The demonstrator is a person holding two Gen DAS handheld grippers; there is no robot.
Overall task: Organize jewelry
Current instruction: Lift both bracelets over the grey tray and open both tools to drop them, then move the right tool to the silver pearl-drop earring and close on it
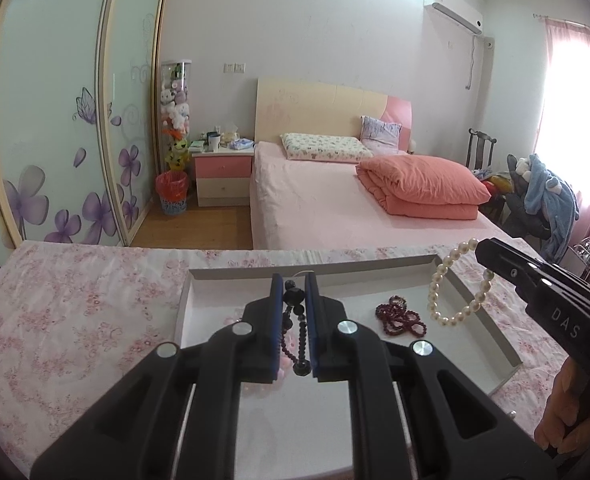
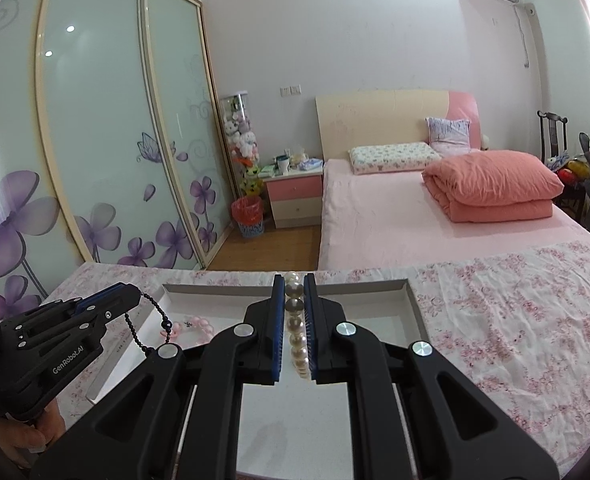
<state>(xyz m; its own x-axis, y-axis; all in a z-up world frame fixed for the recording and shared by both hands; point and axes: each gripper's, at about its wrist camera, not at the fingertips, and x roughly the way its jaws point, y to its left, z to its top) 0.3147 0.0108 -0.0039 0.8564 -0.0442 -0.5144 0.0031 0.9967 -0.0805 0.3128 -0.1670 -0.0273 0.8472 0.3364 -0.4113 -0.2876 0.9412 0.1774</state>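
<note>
Left wrist view shows the left tongs (image 1: 295, 292) clamped on a string of small black beads (image 1: 299, 336), which runs between the blue pads and hangs slack below them over a shallow white rectangular tray (image 1: 315, 270). At the right edge of that view the right tongs (image 1: 485, 250) hold a bracelet of round cream pearls (image 1: 441, 280), its loop dangling above the tray's far right corner. On the tray floor just left of the pearls lies a heap of dark red beads (image 1: 399, 316). A hand (image 1: 563, 412) grips the handle of the right tongs at the lower right.

Right wrist view confirms it: the right tongs (image 2: 295, 292) are closed on the pearl bracelet (image 2: 297, 328), the pearls lined up between the pads. To the left, the left tongs (image 2: 133, 294) pinch the black bead string (image 2: 151, 320), which droops in a curve over the tray's (image 2: 375, 286) left rim. A pale pink bead piece (image 2: 193, 326) lies inside the tray near that side.

The tray sits on a bench covered with a white cloth printed with pink flowers (image 2: 515, 320). Beyond it stands a bed with a pink sheet (image 2: 395, 216), a folded coral quilt (image 2: 491, 188), and sliding wardrobe doors painted with purple flowers (image 2: 95, 140).
</note>
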